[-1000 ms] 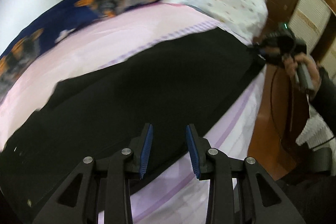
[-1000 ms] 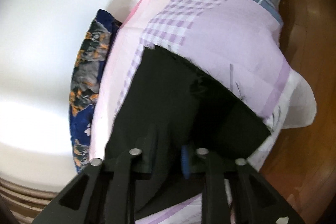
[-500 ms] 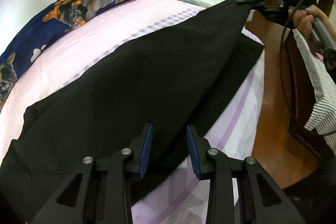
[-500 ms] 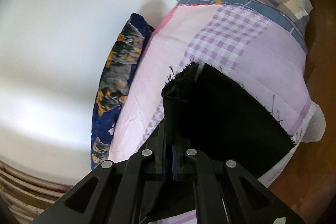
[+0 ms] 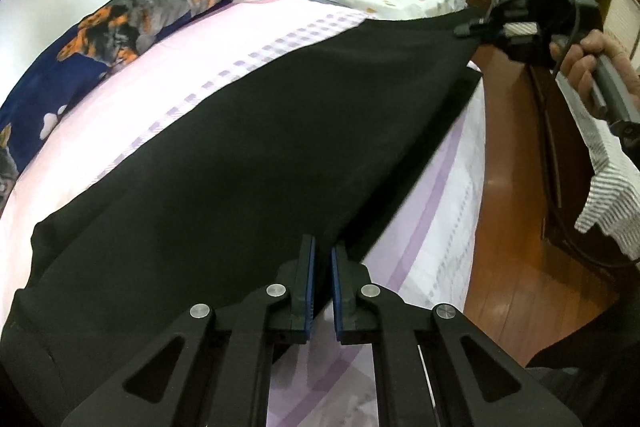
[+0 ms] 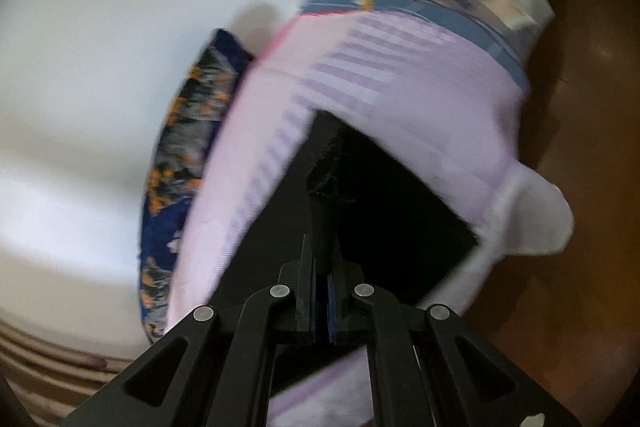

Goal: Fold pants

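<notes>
Matte black pants [image 5: 280, 147] stretched taut, right gripper [image 6: 321, 267] clamping bunched hem, left gripper [image 5: 322, 259] narrowly parted — pinching fabric edge unclear, pink checked sheet [image 5: 200, 59].

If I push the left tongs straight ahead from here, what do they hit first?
Most likely the pants: their near edge lies just past the left tongs, over the bed. Depth is unclear, so the tips may already touch.

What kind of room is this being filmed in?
Most likely a home bedroom. There is a bed with a pink and purple sheet against a white wall, a dark blue pillow along that wall, and black pants spread out on the bed for folding.
</notes>
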`<state>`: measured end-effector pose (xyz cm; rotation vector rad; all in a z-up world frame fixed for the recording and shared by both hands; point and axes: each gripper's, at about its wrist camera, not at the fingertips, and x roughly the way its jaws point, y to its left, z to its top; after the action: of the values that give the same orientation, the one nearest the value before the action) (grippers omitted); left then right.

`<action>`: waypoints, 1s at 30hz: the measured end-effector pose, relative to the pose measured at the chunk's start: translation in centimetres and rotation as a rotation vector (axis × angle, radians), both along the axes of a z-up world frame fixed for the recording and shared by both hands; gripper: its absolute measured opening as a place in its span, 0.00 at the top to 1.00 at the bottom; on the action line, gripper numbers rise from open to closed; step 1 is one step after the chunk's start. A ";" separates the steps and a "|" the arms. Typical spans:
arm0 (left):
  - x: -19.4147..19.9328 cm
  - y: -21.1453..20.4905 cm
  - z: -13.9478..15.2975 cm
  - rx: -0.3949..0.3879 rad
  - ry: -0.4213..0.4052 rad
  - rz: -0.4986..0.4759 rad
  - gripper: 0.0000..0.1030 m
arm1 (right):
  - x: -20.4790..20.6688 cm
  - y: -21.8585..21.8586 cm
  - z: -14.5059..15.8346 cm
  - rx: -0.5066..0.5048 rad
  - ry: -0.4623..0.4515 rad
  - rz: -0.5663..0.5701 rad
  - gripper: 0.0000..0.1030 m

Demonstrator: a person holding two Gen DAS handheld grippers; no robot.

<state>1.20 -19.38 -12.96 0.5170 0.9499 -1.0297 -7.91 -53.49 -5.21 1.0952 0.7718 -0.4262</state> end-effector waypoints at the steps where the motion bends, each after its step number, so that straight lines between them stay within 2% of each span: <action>1: -0.1 0.0 -0.2 0.005 0.003 -0.003 0.93 | -0.4 -0.1 -0.7 0.009 0.014 -0.011 0.95; 8: -0.8 -0.4 -0.6 0.033 -0.009 -0.006 0.92 | -2.1 -1.0 -3.2 0.005 0.112 -0.082 0.91; 10: -0.8 -0.4 -0.3 0.028 0.008 0.005 0.84 | -2.8 -1.4 -3.2 0.000 0.111 -0.097 0.91; 13: -0.5 -0.2 0.6 -0.023 0.073 0.009 0.79 | -3.9 -1.8 -3.2 -0.017 0.136 -0.121 0.92; 15: -0.5 0.3 1.9 -0.070 0.055 0.015 0.74 | -4.0 -1.8 -2.9 -0.027 0.143 -0.118 0.91; 16: -0.4 0.5 2.3 -0.083 0.045 0.025 0.67 | -3.9 -1.8 -2.7 -0.045 0.160 -0.118 0.91; 18: 0.4 1.4 3.3 -0.108 0.024 0.073 0.59 | -3.6 -1.4 -1.6 -0.138 0.230 -0.116 0.90; 20: 1.9 2.9 4.2 -0.128 0.019 0.146 0.57 | -3.0 -1.1 -0.6 -0.205 0.265 -0.103 0.89; 24: 5.4 6.9 5.4 -0.129 0.008 0.330 0.54 | -0.3 0.9 1.9 -0.273 0.215 0.005 0.81; 26: 7.3 9.7 5.8 -0.118 -0.001 0.435 0.54 | 1.9 2.4 2.7 -0.277 0.181 0.100 0.76; 30: 9.8 14.4 5.9 -0.073 -0.024 0.582 0.54 | 8.2 7.6 3.4 -0.273 0.132 0.347 0.75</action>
<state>11.04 -4.94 -7.07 0.1695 0.9594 -0.5275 0.29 -45.84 -1.76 0.6662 0.9697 -0.2990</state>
